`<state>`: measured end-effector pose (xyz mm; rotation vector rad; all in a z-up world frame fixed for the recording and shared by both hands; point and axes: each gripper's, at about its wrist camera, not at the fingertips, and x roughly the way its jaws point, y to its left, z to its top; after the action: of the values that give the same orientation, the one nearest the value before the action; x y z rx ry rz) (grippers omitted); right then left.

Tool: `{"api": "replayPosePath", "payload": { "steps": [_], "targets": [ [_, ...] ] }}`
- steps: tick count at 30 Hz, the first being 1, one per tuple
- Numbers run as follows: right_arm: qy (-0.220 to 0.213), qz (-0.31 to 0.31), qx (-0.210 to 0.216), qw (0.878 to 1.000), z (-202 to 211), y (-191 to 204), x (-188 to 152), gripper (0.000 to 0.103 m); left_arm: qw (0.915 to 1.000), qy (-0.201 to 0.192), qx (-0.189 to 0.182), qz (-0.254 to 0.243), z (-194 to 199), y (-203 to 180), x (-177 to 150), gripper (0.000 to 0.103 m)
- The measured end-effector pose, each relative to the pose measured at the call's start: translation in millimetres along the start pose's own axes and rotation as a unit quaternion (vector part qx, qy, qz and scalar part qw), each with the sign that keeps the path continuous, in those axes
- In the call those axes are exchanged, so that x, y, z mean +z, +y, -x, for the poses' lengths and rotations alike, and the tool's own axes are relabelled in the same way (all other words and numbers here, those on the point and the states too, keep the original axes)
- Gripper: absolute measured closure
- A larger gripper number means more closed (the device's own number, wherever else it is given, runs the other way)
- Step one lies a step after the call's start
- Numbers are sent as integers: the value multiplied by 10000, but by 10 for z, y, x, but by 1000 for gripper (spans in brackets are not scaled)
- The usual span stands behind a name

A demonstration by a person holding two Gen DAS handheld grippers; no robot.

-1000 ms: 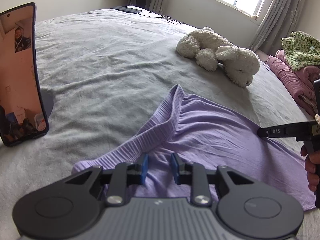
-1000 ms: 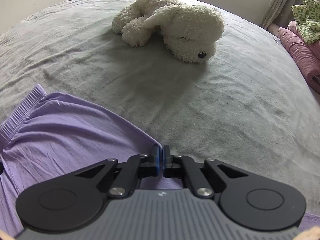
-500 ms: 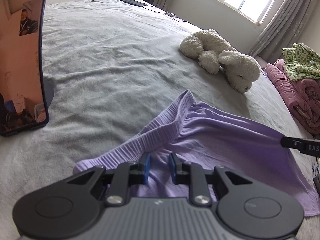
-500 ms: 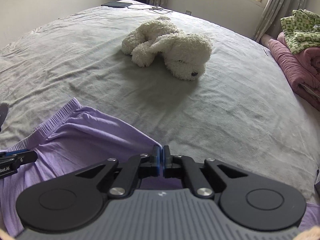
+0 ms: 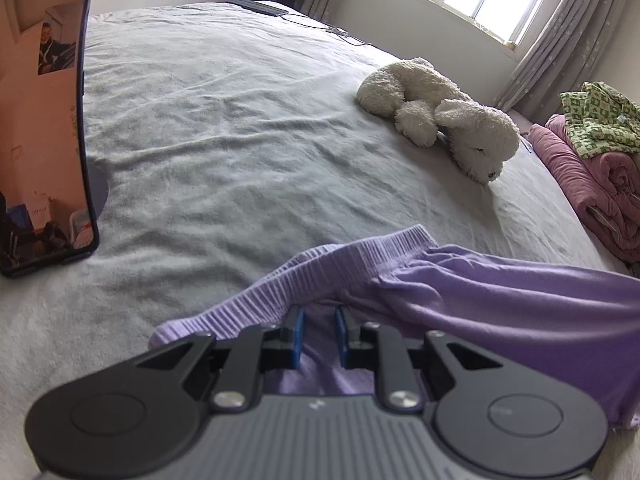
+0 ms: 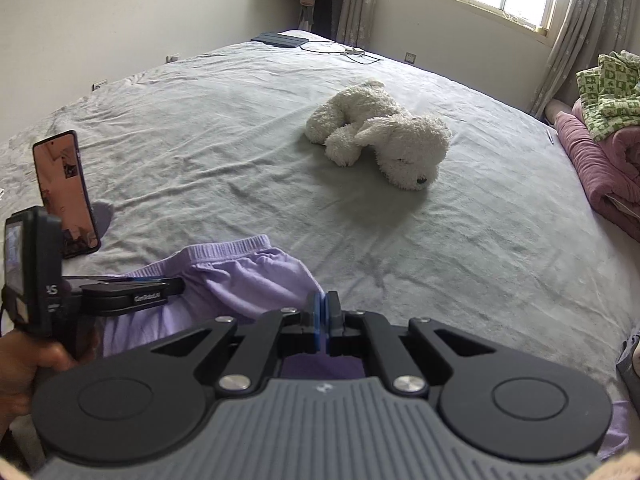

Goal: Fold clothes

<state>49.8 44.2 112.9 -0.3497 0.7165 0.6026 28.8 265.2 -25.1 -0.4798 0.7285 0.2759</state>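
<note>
A purple garment [image 5: 500, 292] with a ribbed elastic waistband lies on the grey bed [image 5: 240, 120]. My left gripper [image 5: 319, 334] is open, its blue pads a small way apart over the cloth just below the waistband. My right gripper [image 6: 322, 320] is shut on a fold of the purple garment [image 6: 248, 280] and holds it lifted off the bed. The left gripper also shows in the right wrist view [image 6: 172, 286], reaching into the cloth from the left.
A white plush dog [image 6: 384, 136] lies mid-bed. A phone [image 5: 40, 128] stands upright at the left. Pink bedding with a green patterned garment [image 6: 604, 120] is piled at the right edge. A dark flat object and cable [image 6: 280, 39] lie at the far end.
My right gripper has lifted and pulled back toward the left with the cloth, bunching the garment. My left gripper stays open over the waistband; the gap has narrowed slightly.
</note>
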Motion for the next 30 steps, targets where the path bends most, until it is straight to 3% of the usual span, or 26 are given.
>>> {"api": "replayPosePath", "payload": {
  "steps": [8, 17, 23, 28, 30],
  "targets": [
    [57, 113, 564, 9983, 237, 403, -267, 100, 10000, -28, -60, 16, 0, 26, -9, 84],
    [611, -34, 1099, 9921, -87, 769, -761, 100, 10000, -19, -79, 19, 4, 32, -6, 84],
    [1133, -389, 1143, 9862, -482, 801, -1077, 100, 10000, -6, -97, 19, 4, 35, -4, 84],
    [1099, -473, 1190, 9857, -461, 774, -1067, 97, 9999, -11, -93, -59, 0, 9, -8, 84],
    [1051, -462, 1135, 9869, -410, 777, -1050, 90, 9999, -21, -72, -120, 1, -7, -12, 84]
  ]
}}
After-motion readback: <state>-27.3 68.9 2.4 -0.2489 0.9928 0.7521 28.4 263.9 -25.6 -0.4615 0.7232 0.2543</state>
